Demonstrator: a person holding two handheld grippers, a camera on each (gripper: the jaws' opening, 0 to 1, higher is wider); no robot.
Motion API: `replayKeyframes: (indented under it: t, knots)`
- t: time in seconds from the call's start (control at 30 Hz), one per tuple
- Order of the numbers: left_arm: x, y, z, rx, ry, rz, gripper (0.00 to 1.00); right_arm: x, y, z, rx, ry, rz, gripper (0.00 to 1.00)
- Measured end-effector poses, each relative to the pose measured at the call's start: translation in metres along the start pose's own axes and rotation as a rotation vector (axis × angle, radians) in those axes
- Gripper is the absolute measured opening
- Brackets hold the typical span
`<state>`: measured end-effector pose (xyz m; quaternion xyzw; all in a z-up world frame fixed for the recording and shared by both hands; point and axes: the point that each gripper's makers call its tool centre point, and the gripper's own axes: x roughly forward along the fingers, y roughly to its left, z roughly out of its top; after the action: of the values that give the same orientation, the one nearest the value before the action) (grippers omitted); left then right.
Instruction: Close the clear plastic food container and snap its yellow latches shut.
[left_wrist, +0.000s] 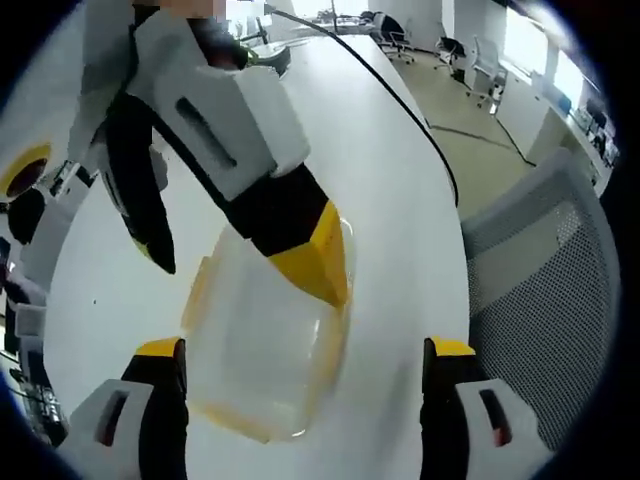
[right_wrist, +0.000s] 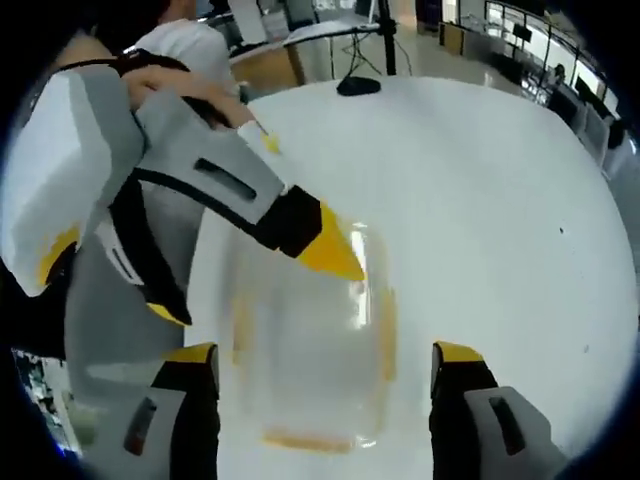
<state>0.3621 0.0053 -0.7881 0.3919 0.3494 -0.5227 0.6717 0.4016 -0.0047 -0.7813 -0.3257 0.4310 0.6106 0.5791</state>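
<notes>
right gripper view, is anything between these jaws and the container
Only the left gripper: its yellow tip rests over the top of the clear container, coming in from the upper left. The white table around the container looks bare, and the right gripper stands open just before it.

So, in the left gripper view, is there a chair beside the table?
Yes, a grey mesh chair stands at the white table's edge, right of the container.

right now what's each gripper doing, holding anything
Left gripper: open, holding nothing, over the clear container.
Right gripper: open, holding nothing.
</notes>
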Motion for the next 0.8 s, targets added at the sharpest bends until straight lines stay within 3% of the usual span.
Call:
replayKeyframes:
  t: [0.17, 0.37, 0.53, 0.8]
  knots:
    - [-0.001, 0.002, -0.001, -0.002, -0.005, -0.014, 0.99, -0.005, 0.001, -0.01, -0.048, 0.021, -0.04, 0.91]
    - [-0.002, 0.005, -0.002, 0.018, 0.005, -0.026, 0.99, -0.012, 0.002, -0.009, -0.045, -0.006, -0.07, 0.92]
    - [-0.002, 0.008, -0.01, 0.054, 0.046, -0.058, 0.99, -0.009, 0.006, -0.011, -0.045, -0.008, -0.095, 0.92]
    - [-0.002, 0.014, -0.016, 0.046, 0.06, -0.103, 0.98, -0.003, 0.012, -0.016, -0.047, -0.023, -0.116, 0.92]
